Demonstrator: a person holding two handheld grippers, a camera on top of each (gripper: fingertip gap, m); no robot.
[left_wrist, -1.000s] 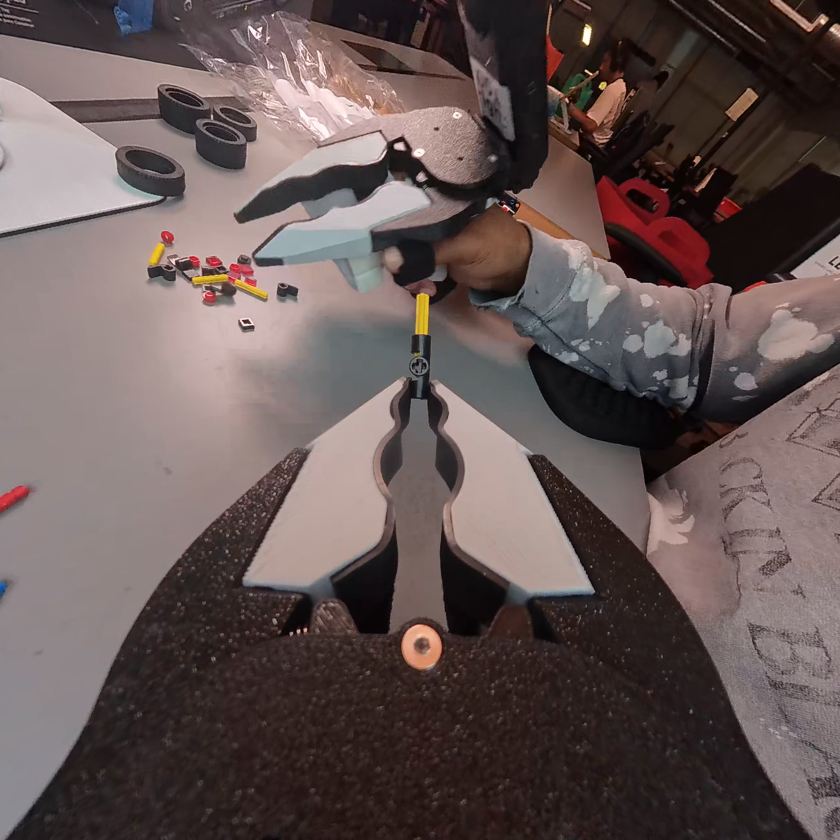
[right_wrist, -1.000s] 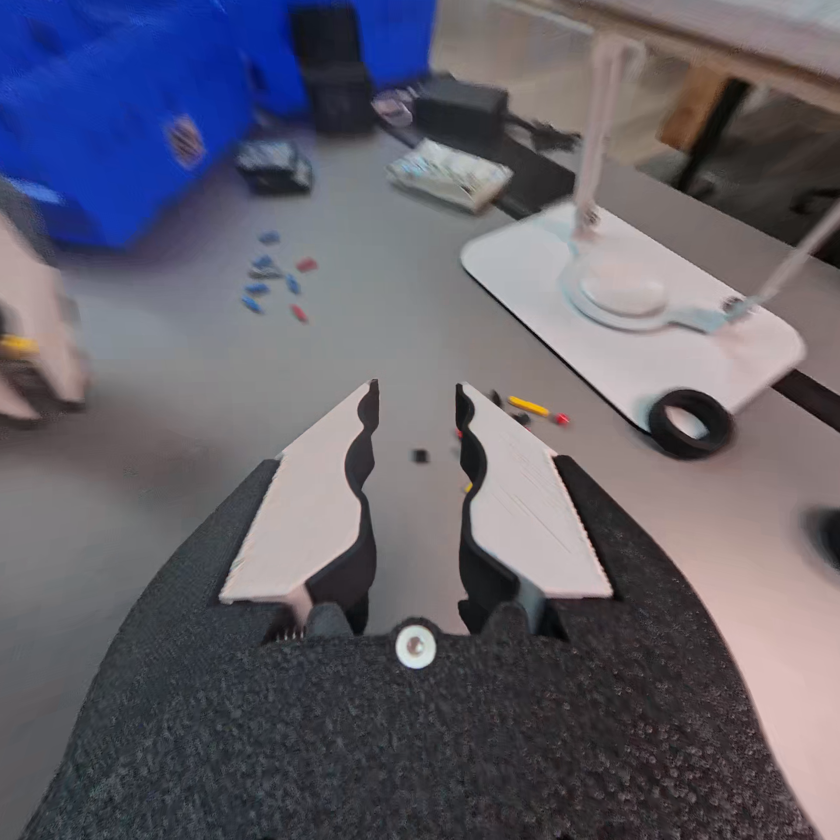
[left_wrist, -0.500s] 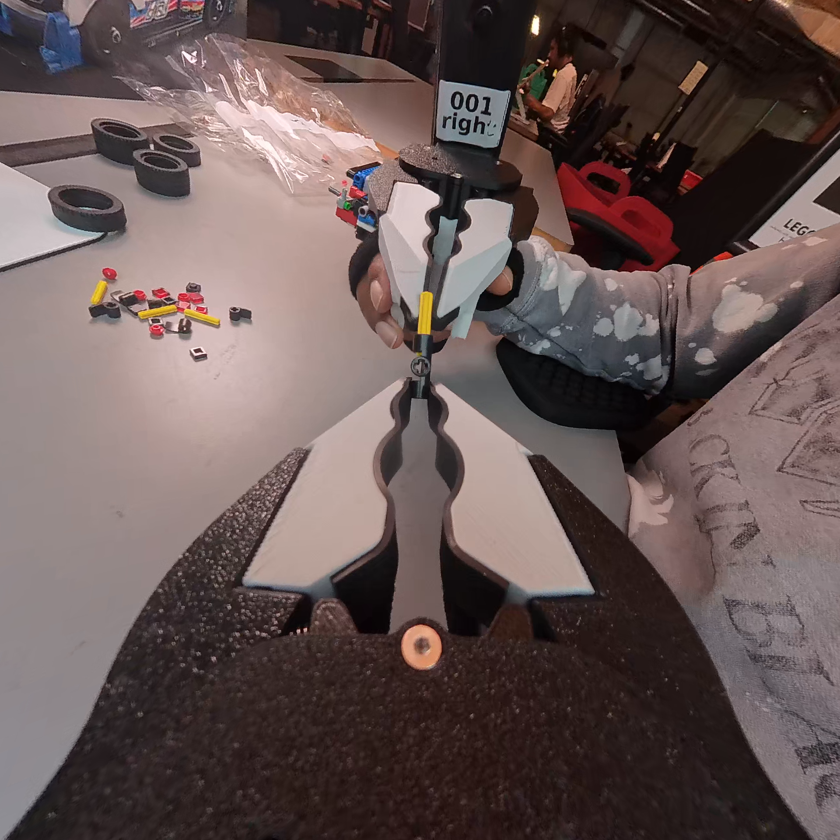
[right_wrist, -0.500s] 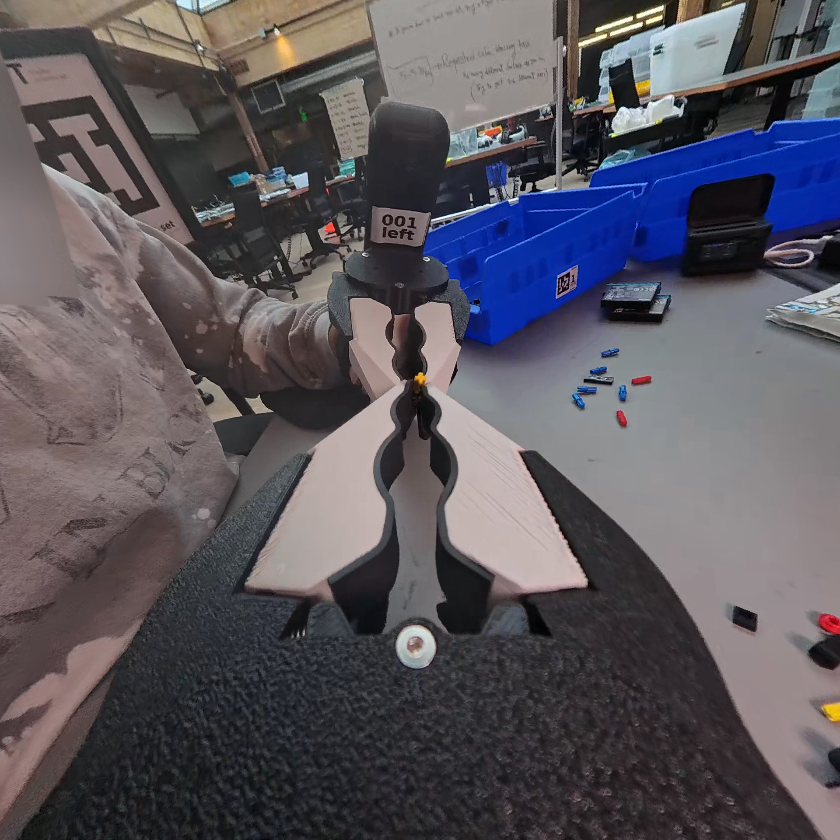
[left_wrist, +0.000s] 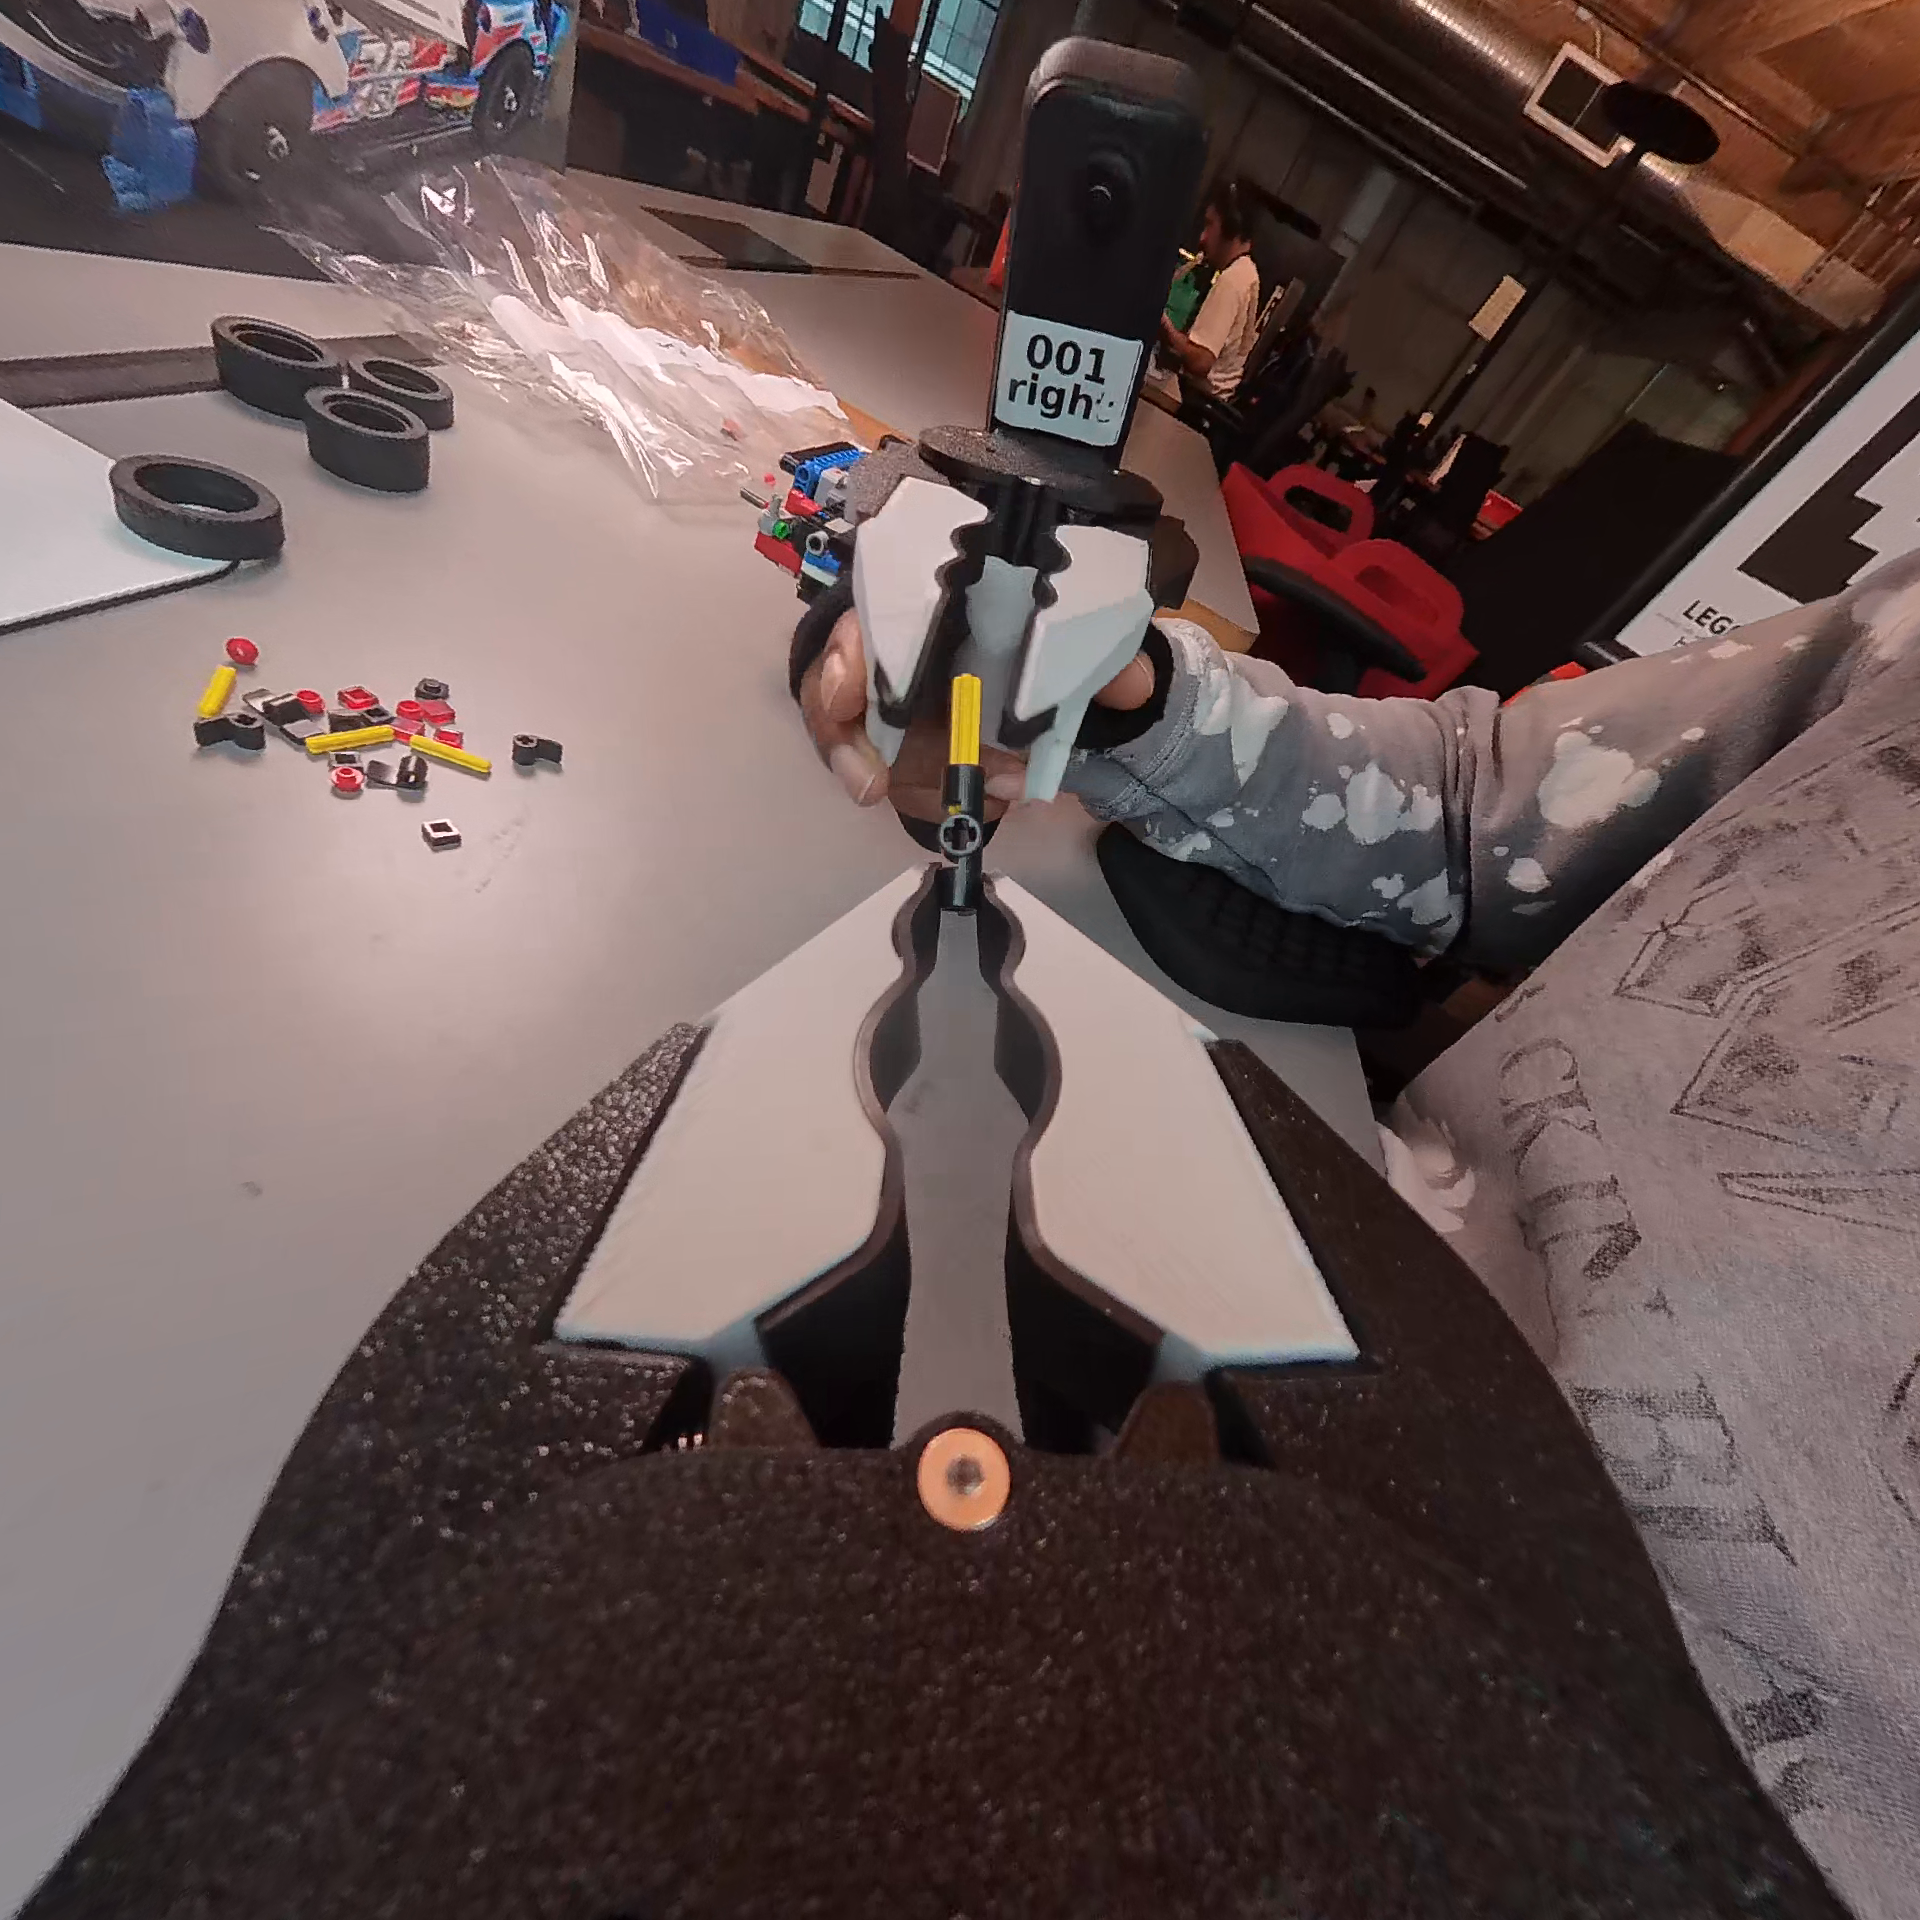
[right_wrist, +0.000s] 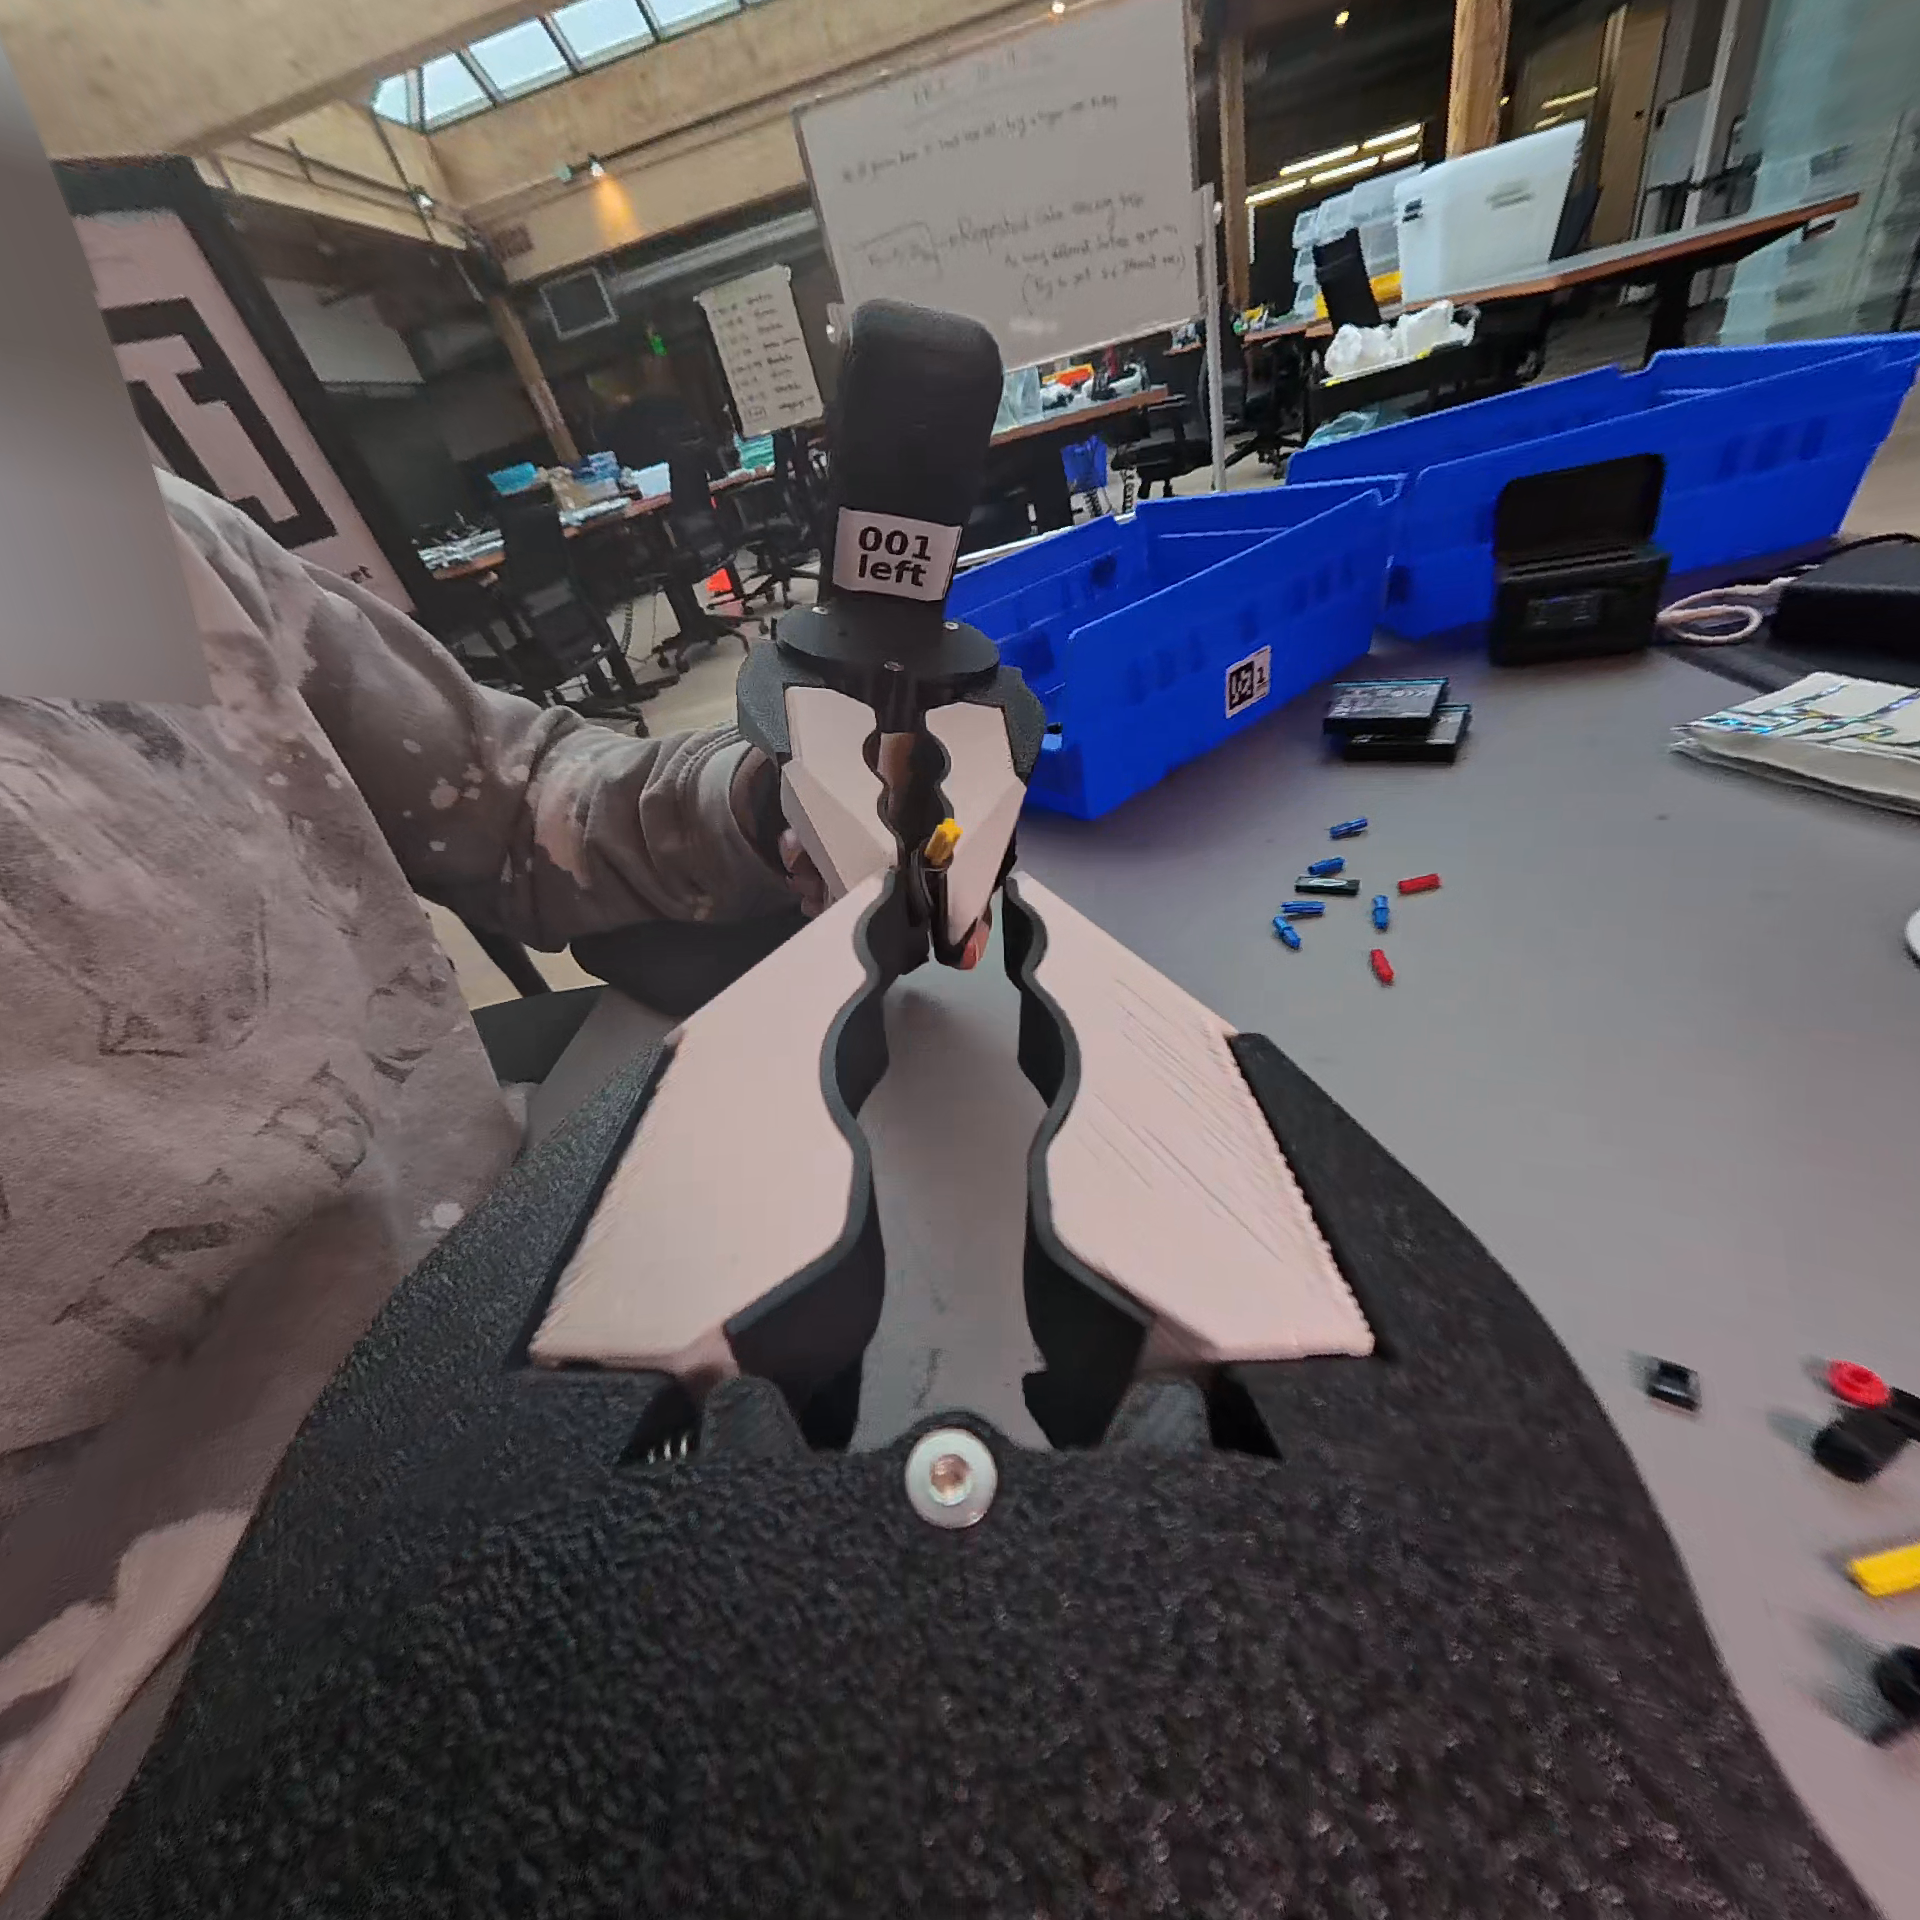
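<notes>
Pinching a small black connector (left_wrist: 958, 831) at its very tips, your left claw (left_wrist: 958, 883) is clamped on that piece, from which a yellow axle (left_wrist: 964, 719) rises toward 12 o'clock. Facing it head-on, your right claw (left_wrist: 971, 717) has its fingers apart, their tips flanking the axle without clearly touching it; your hand (left_wrist: 904, 748), in a bleach-spotted grey sleeve (left_wrist: 1351, 790), grips it from behind. From the right wrist view the same meeting shows the yellow tip (right_wrist: 942, 840) poking up just past the open right claw (right_wrist: 948, 891), with the left claw (right_wrist: 914, 873) beyond. On the grey tabletop (left_wrist: 312, 987) at 10 o'clock lies a scatter of red, yellow and black small parts (left_wrist: 353, 727); farther out sit black rubber tyres (left_wrist: 332, 416) and a crumpled clear plastic bag (left_wrist: 623, 343). A partly built brick model (left_wrist: 816, 520) stands just behind the right claw. In the right wrist view, blue and red pins (right_wrist: 1351, 904) lie at 2 o'clock, before blue bins (right_wrist: 1247, 613).
</notes>
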